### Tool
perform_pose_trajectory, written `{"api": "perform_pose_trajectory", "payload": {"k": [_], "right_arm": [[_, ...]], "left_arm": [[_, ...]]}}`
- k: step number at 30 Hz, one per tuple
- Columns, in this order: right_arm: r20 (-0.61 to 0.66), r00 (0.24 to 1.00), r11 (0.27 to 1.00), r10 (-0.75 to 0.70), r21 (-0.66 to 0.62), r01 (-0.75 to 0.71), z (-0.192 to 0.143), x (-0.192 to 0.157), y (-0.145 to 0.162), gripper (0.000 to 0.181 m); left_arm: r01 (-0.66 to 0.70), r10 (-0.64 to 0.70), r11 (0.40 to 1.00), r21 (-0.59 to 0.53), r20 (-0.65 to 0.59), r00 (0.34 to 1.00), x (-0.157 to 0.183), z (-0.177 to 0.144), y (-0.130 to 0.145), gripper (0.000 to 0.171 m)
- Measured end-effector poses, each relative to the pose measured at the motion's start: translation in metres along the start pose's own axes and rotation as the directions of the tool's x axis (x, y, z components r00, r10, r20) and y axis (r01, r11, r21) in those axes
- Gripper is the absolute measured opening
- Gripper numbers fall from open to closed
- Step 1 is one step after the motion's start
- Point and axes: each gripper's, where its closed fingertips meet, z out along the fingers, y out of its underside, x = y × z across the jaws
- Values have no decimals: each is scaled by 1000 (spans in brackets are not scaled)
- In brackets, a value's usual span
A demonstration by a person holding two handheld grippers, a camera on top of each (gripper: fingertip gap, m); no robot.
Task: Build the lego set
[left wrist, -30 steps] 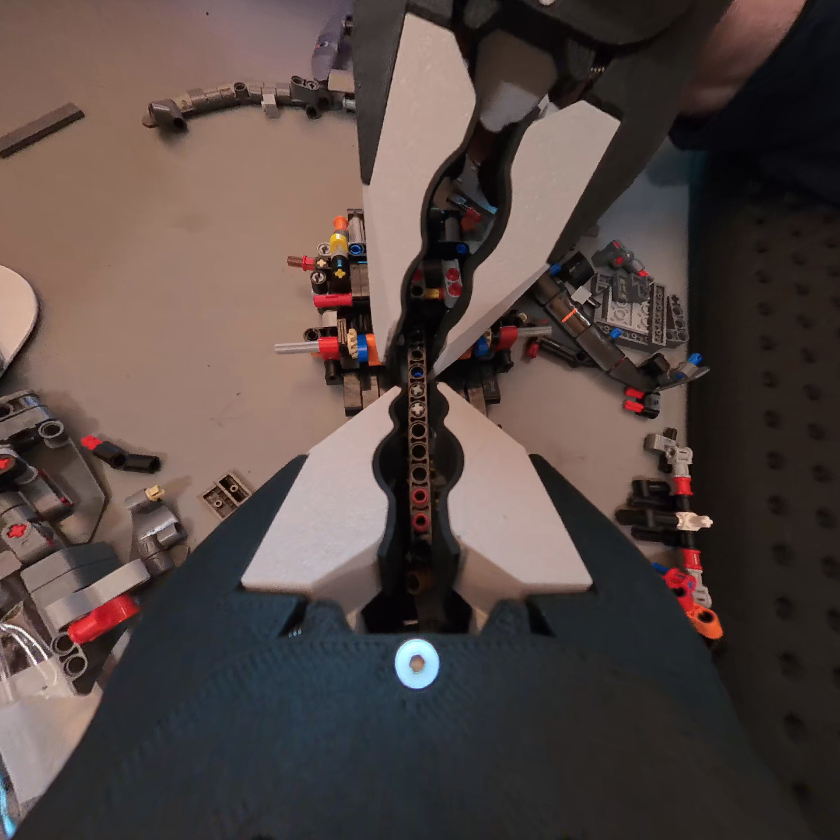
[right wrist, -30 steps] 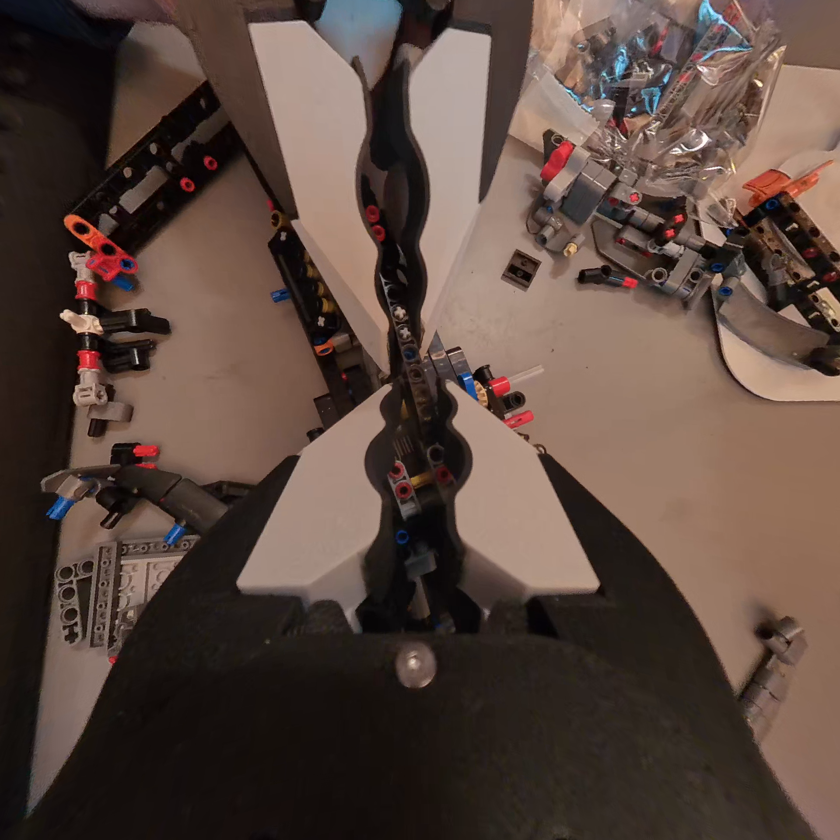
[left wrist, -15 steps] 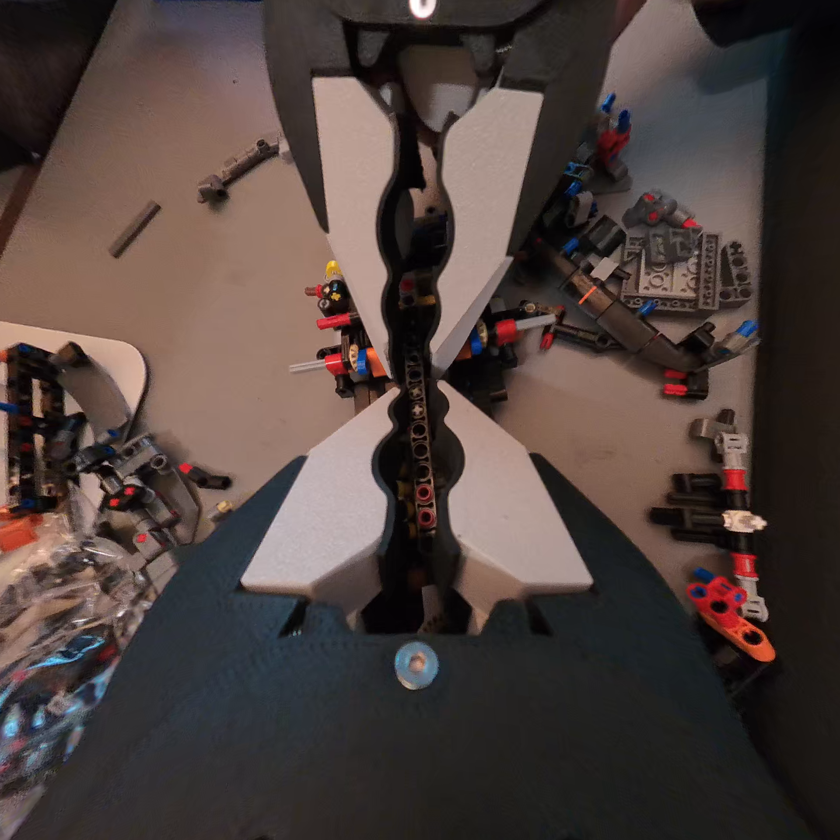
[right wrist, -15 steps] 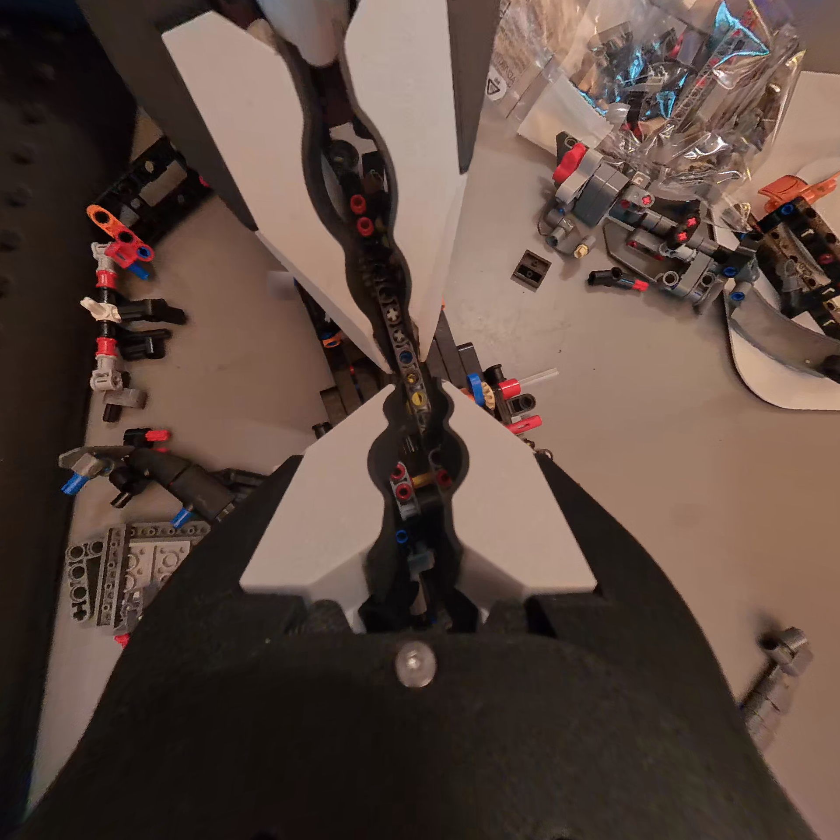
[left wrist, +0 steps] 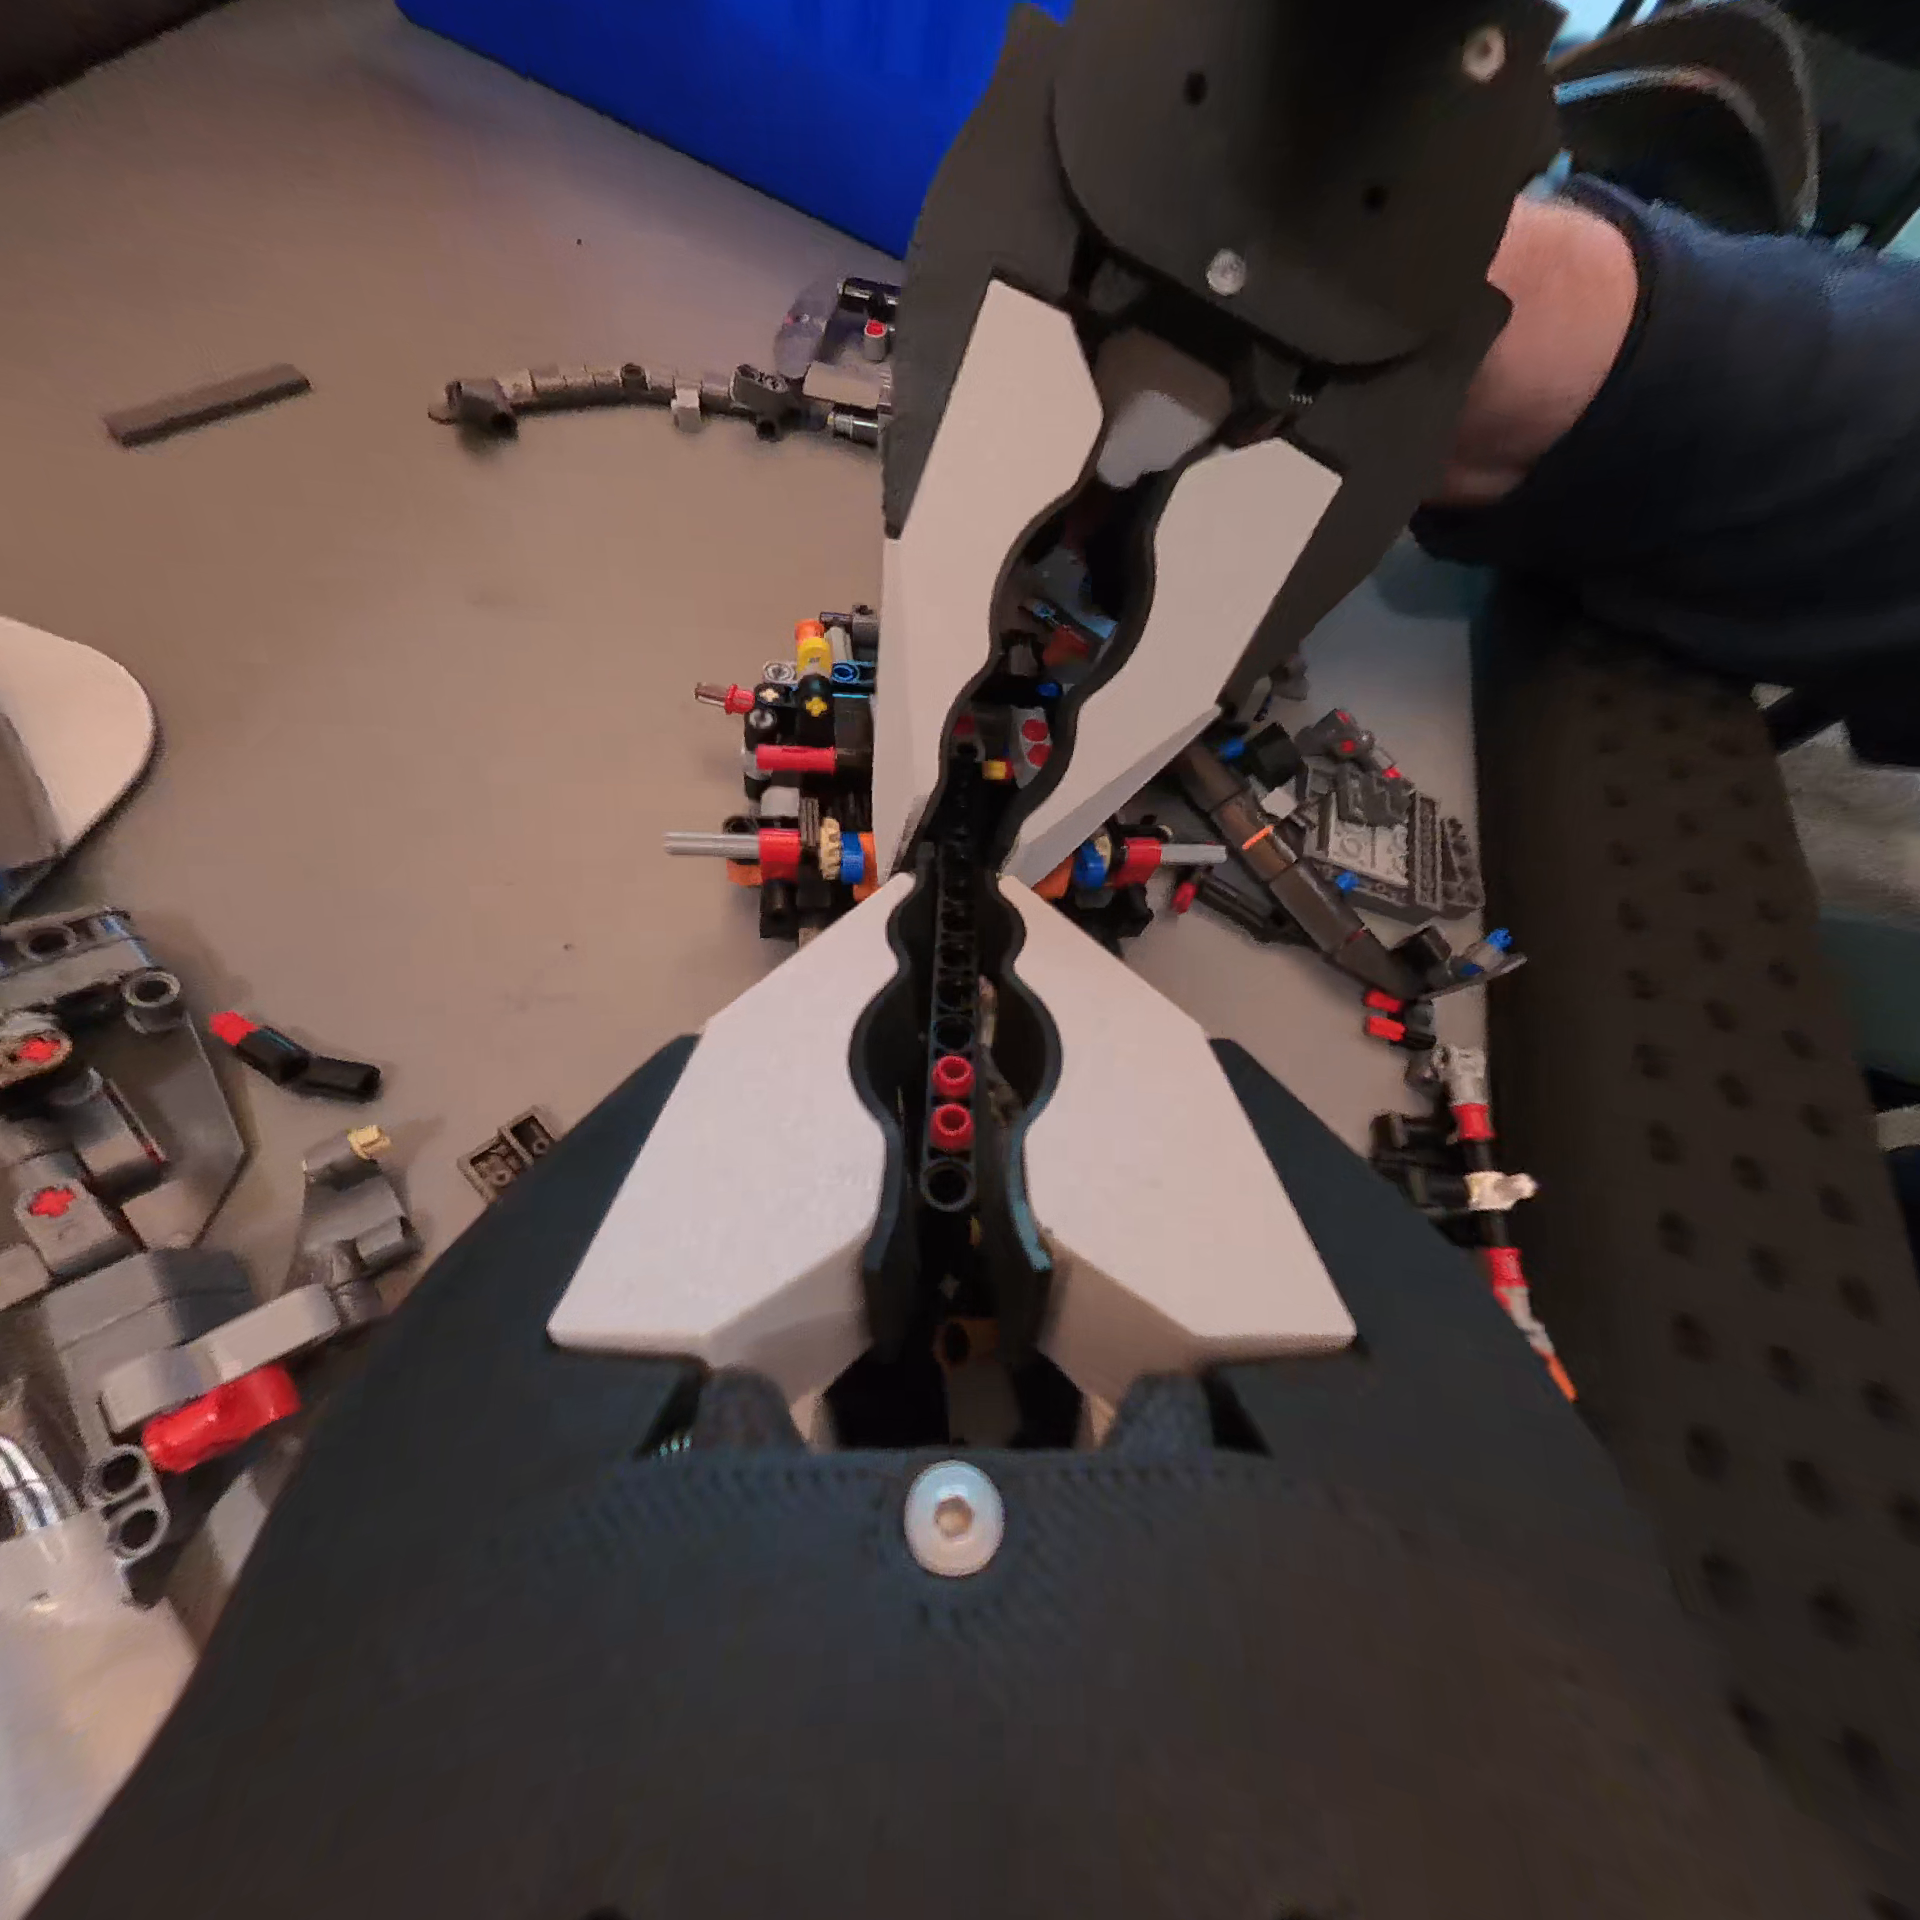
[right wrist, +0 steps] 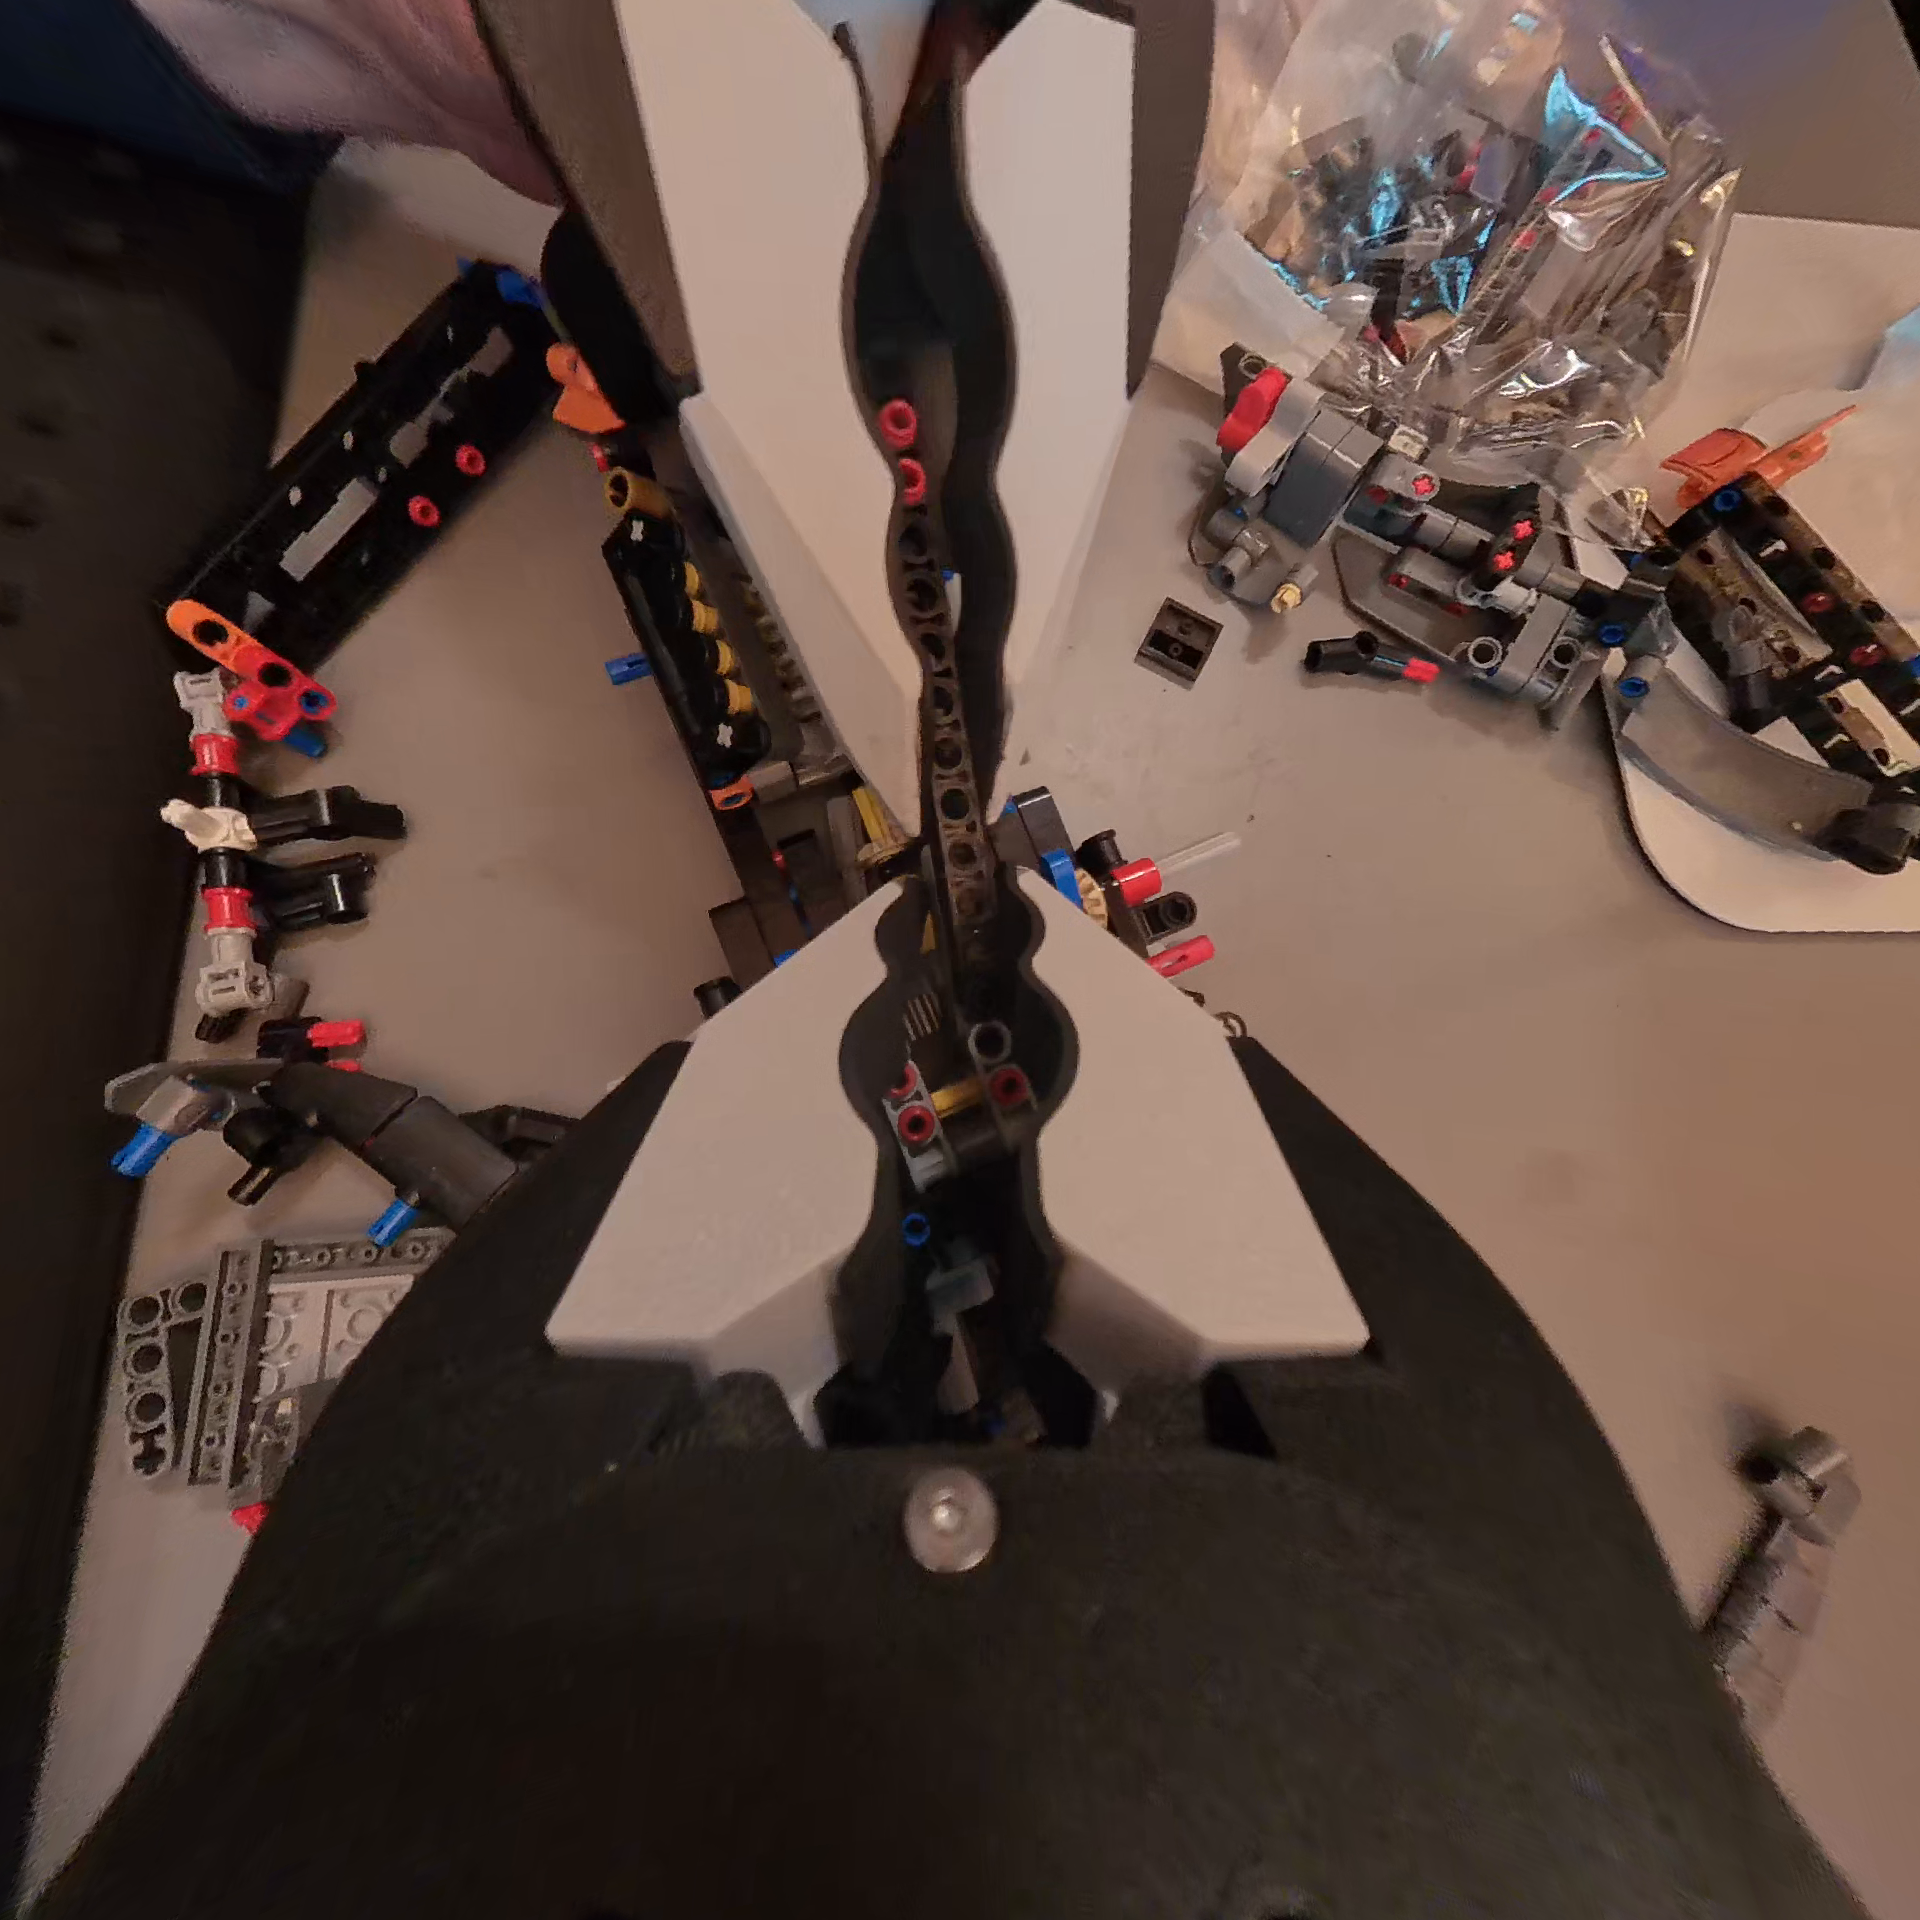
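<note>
both grippers clenched on one long black beam (left wrist: 951, 997), held above the grey table (left wrist: 416, 644): left gripper (left wrist: 956, 883) at the red-pin end, right gripper (right wrist: 961, 883) opposite, tips nearly touching. judged best: keep beam straight, press evenly, no twisting.

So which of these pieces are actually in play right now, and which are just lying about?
In play:
- long black holed lego beam with two red pins, clamped at both ends
- left gripper
- right gripper

Lying about:
- clear plastic bag of parts
- grey curved chain of links
- flat dark grey strip
- small dark grey sloped brick
</note>
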Motion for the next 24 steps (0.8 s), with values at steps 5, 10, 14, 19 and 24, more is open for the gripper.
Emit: {"api": "perform_pose_trajectory", "payload": {"k": [5, 10, 14, 19, 24], "right_arm": [[55, 992, 991, 116, 65, -120, -11, 5, 0, 16], [21, 999, 999, 46, -9, -46, -6, 2, 4, 9], [-32, 999, 997, -11, -74, 9, -5, 3, 7, 7], [-8, 1000, 999, 8, -49, -8, -3, 1, 5, 8], [27, 994, 993, 103, 49, -104, -4, 6, -4, 7]], "left_arm": [[-86, 88, 995, -41, 38, 995, 0, -2, 5, 4], [-233, 247, 965, -122, 109, 963, -1, 2, 7, 4], [-427, 520, 829, -361, 218, 826, -5, 3, 9, 4], [-401, 517, 817, -415, 215, 829, -4, -2, 8, 4], [-151, 171, 979, -139, 142, 975, -8, -8, 0, 5]]}}
